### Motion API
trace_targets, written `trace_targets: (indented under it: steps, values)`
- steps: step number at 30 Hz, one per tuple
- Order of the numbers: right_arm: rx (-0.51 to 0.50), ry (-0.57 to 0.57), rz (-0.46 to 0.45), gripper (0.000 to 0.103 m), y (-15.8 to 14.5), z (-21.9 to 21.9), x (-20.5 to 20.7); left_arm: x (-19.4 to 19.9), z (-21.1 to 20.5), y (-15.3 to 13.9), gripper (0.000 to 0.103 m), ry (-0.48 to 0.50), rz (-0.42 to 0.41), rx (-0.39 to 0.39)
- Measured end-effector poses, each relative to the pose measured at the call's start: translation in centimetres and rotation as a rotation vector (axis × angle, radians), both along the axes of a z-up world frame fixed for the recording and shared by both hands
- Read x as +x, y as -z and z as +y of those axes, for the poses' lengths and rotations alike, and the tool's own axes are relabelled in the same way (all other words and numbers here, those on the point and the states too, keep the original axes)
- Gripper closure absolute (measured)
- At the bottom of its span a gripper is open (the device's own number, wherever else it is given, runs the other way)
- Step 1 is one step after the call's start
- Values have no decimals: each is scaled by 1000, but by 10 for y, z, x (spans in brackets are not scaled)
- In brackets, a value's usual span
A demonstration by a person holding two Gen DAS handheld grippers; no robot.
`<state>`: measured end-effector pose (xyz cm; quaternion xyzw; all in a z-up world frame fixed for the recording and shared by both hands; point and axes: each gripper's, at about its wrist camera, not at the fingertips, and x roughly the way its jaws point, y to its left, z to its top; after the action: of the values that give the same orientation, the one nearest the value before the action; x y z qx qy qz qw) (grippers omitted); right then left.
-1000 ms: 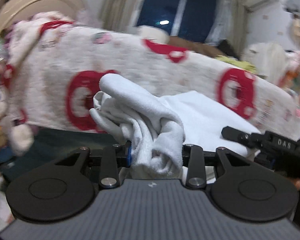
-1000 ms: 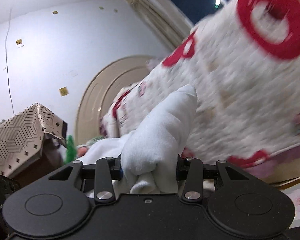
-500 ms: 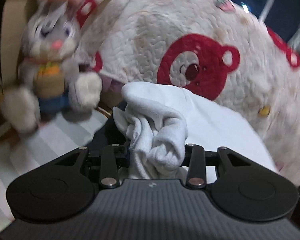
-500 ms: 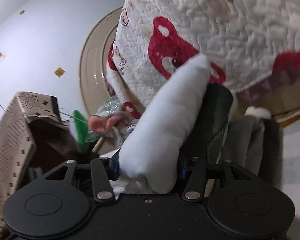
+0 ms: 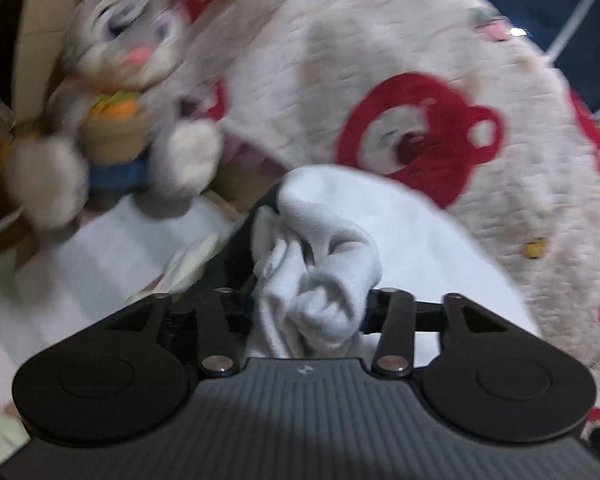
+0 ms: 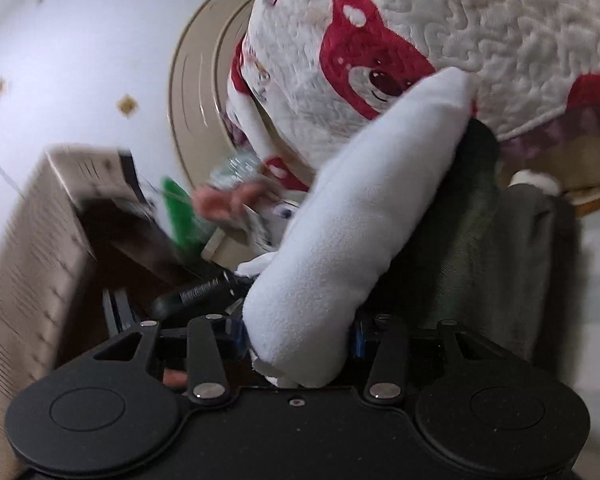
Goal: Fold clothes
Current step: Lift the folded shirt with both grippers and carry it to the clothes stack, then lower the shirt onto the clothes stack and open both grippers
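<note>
- Left wrist view: the white garment point(image 5: 320, 280) is a soft fleece-like cloth, bunched into thick crumpled folds between the jaws of the left gripper point(image 5: 312, 312), which is clenched on it.
- Beyond that bunch, the same cloth spreads out as a smooth, broad white sheet toward the right, lying against the quilt point(image 5: 380, 80).
- Right wrist view: the garment point(image 6: 360, 220) shows as a plump, smooth roll rising up and to the right from the right gripper point(image 6: 300, 344), whose jaws are clamped on its lower end; a small loose corner pokes out below the grip.
- The tip of that roll reaches the red bear print on the quilt point(image 6: 500, 40).
- Just behind the roll hangs a dark green cloth point(image 6: 460, 240), touching it or nearly so.
- A brown open box point(image 6: 112, 248) sits at the left of the right wrist view; its inside is dark and blurred, so I cannot tell what it holds.
- A grey plush rabbit point(image 5: 120, 92) sits at the quilt's left end in the left wrist view, blurred, well apart from the garment.
- Pale striped floor point(image 5: 80, 272) lies open below the rabbit, left of the gripper.
- A dark window point(image 5: 560, 12) shows at the upper right, beyond the quilt's edge.
</note>
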<state>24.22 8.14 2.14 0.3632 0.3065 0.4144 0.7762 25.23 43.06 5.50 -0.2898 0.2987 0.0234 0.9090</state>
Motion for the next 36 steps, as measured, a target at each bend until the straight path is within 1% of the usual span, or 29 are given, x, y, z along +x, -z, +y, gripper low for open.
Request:
trace_targets:
  steps: [1, 2, 4, 5, 6, 7, 9, 10, 11, 12, 14, 15, 16, 17, 18, 19, 21, 22, 24, 26, 27, 29, 31, 33, 35, 36]
  values:
    - [-4, 2, -12, 51, 2, 0, -3, -4, 1, 4, 50, -13, -18, -3]
    - [-6, 6, -25, 51, 3, 0, -5, -8, 1, 5, 49, -18, -34, 1]
    - [-17, 9, -53, 46, 3, -2, -9, -19, 2, -2, 49, -46, -79, 51]
    - [-30, 8, -70, 46, 1, -5, -11, -25, 1, -8, 49, -84, -91, 109]
    - [-41, 9, -90, 42, -1, -9, -12, -31, 0, -14, 49, -128, -100, 176]
    - [-51, 9, -112, 39, -4, -14, -15, -36, -3, -22, 52, -170, -104, 251]
    - [-43, 27, -140, 36, -6, -27, -14, -43, -14, -37, 53, -183, -137, 377]
    - [-36, 38, -152, 35, -7, -34, -13, -45, -22, -44, 53, -167, -155, 433]
    - [-24, 53, -153, 35, -7, -41, -10, -47, -30, -48, 53, -133, -172, 457]
    - [-9, 69, -148, 35, -5, -48, -8, -48, -38, -52, 53, -96, -190, 472]
    - [16, 102, -120, 35, 2, -62, -1, -44, -52, -52, 53, 15, -206, 451]
    - [22, 110, -105, 37, 6, -66, 2, -39, -62, -47, 53, 60, -184, 462]
    - [29, 118, -91, 45, 10, -71, 5, -34, -72, -42, 53, 101, -156, 479]
    - [36, 116, -83, 49, 13, -73, 6, -28, -82, -35, 53, 115, -110, 507]
    - [42, 109, -80, 55, 16, -74, 6, -26, -89, -27, 53, 103, -77, 526]
    - [41, 101, -85, 59, 18, -74, 3, -26, -90, -23, 53, 82, -69, 516]
    - [32, 86, -106, 60, 21, -74, -5, -31, -89, -21, 53, 46, -63, 487]
    - [29, 78, -119, 59, 19, -72, -7, -34, -89, -23, 52, 33, -62, 498]
    - [26, 64, -147, 59, 14, -64, -10, -39, -94, -26, 50, 8, -56, 582]
    - [23, 50, -175, 47, 9, -56, -14, -42, -97, -26, 49, -11, -59, 646]
    - [21, 43, -190, 35, 6, -52, -15, -44, -97, -26, 48, -25, -64, 659]
    - [5, 33, -223, 35, 2, -42, -18, -47, -92, -25, 48, -53, -65, 644]
    - [-39, 30, -268, 43, 1, -30, -19, -47, -85, -21, 48, -72, -48, 612]
    - [-93, 47, -329, 46, -2, -25, -27, -50, -84, -21, 48, -108, -21, 617]
    - [-149, 69, -394, 46, -6, -21, -36, -59, -88, -21, 48, -149, -14, 643]
    - [-181, 85, -427, 46, -9, -19, -41, -64, -90, -21, 46, -173, -9, 658]
